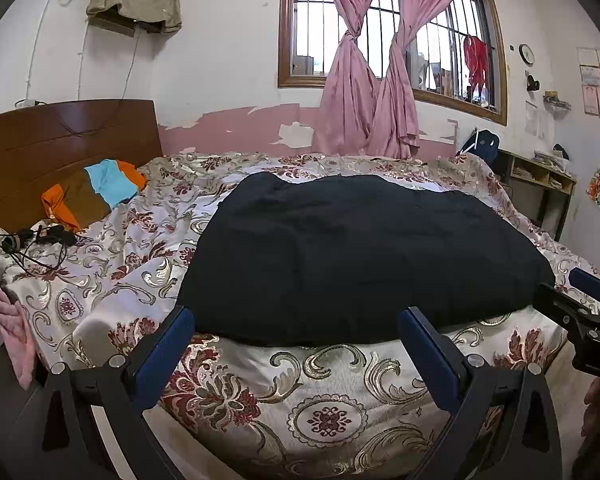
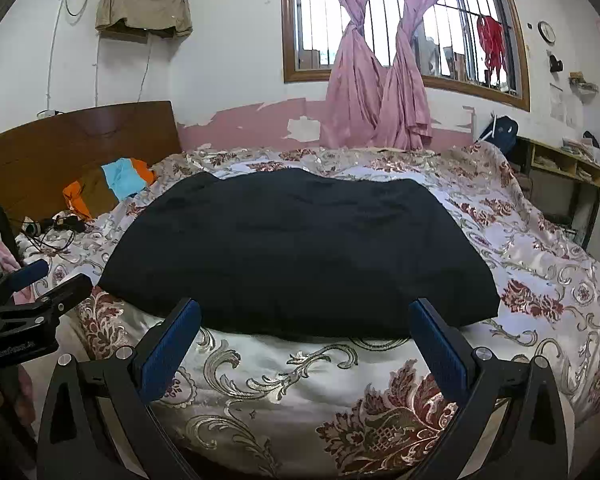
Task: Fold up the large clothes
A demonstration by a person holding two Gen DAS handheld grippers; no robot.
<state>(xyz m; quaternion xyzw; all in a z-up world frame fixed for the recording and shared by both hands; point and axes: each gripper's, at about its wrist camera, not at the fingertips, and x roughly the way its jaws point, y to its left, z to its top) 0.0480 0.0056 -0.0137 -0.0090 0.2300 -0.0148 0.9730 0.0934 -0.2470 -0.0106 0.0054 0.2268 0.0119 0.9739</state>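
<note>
A large black garment (image 1: 356, 256) lies spread flat on the floral bedspread (image 1: 328, 400), folded into a broad rough rectangle; the right wrist view shows the same black garment (image 2: 296, 252). My left gripper (image 1: 298, 320) is open just short of its near edge, holding nothing. My right gripper (image 2: 304, 316) is also open at the near edge, further right, empty. Each gripper shows in the other's view: the right gripper (image 1: 580, 300) at the far right, the left gripper (image 2: 40, 284) at the far left.
Orange and blue clothes (image 1: 108, 184) lie against the wooden headboard (image 1: 60, 140). Cables and a headset (image 1: 36, 240) rest near the pillow end. A pink cloth (image 1: 4, 312) hangs at the left. A shelf unit (image 2: 560, 176) stands beyond the bed at the right, under the curtained window (image 1: 380, 60).
</note>
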